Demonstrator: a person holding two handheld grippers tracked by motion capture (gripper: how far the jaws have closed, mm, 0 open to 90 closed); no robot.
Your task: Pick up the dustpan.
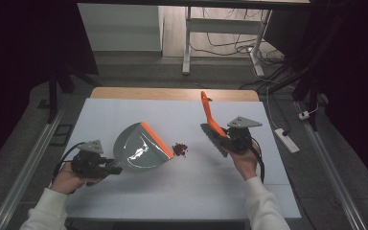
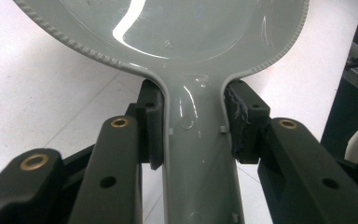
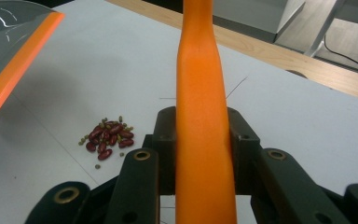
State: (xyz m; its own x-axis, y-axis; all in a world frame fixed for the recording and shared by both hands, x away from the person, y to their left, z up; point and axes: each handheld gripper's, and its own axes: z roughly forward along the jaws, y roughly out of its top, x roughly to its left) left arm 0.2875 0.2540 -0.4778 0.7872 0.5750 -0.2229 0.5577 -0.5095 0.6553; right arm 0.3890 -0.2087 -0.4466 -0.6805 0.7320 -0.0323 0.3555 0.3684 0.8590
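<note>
A grey dustpan with an orange lip is held left of centre, lip tilted toward a small pile of red beans. My left gripper is shut on the dustpan's grey handle, both pads pressed against its sides. My right gripper is shut on the orange handle of a hand brush, whose grey bristles point down-left just right of the beans. In the right gripper view the beans, dark red with several small green ones, lie left of the jaws, and the dustpan's lip shows at upper left.
The table has a white top with a wooden strip along its far edge. A power strip lies on the floor to the right. A desk frame and cables stand beyond the table.
</note>
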